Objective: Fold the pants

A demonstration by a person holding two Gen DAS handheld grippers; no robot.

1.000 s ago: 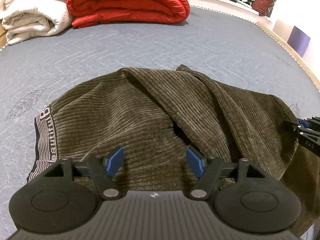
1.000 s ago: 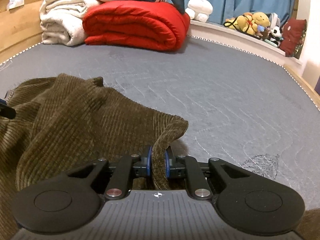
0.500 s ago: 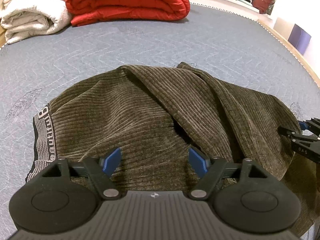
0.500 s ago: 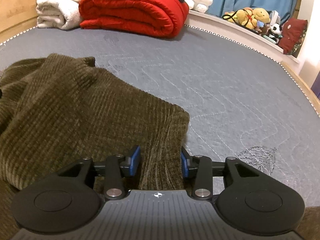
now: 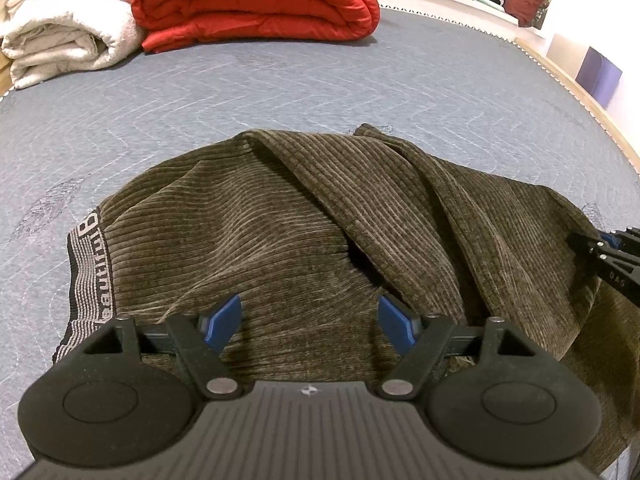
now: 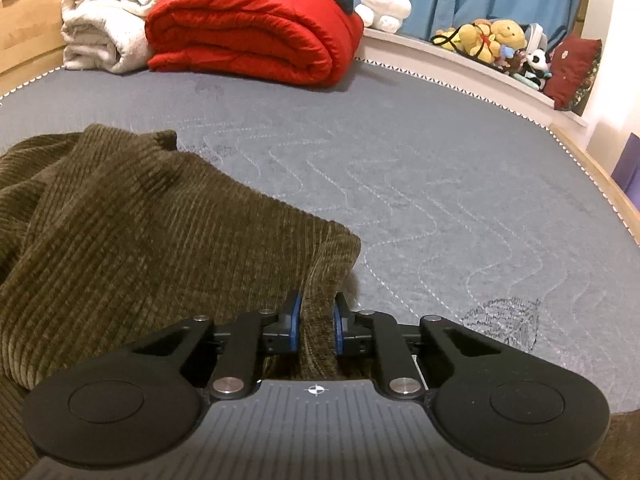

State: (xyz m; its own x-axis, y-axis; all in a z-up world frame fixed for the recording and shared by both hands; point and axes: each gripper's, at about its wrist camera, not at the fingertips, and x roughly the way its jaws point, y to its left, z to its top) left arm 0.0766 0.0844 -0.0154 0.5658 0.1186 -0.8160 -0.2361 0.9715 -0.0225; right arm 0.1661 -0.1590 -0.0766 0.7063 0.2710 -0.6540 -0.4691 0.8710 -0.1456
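The pants (image 5: 304, 232) are olive-brown corduroy, lying folded and rumpled on the grey quilted mattress (image 5: 280, 84). Their lettered grey waistband (image 5: 86, 264) lies at the left. My left gripper (image 5: 312, 320) is open and empty, just above the near part of the fabric. My right gripper (image 6: 316, 320) is shut on a bunched edge of the pants (image 6: 168, 240) at their right corner. It also shows at the right edge of the left wrist view (image 5: 612, 256).
A rolled red duvet (image 5: 256, 0) and a folded white blanket (image 5: 64, 28) lie at the far end of the mattress. Stuffed toys (image 6: 492, 40) sit on a ledge at the back right. The mattress's wooden right edge (image 5: 588, 100) curves past.
My right gripper opened half a second ago and has shut again on the pants' right edge. My left gripper stayed open, nearly still.
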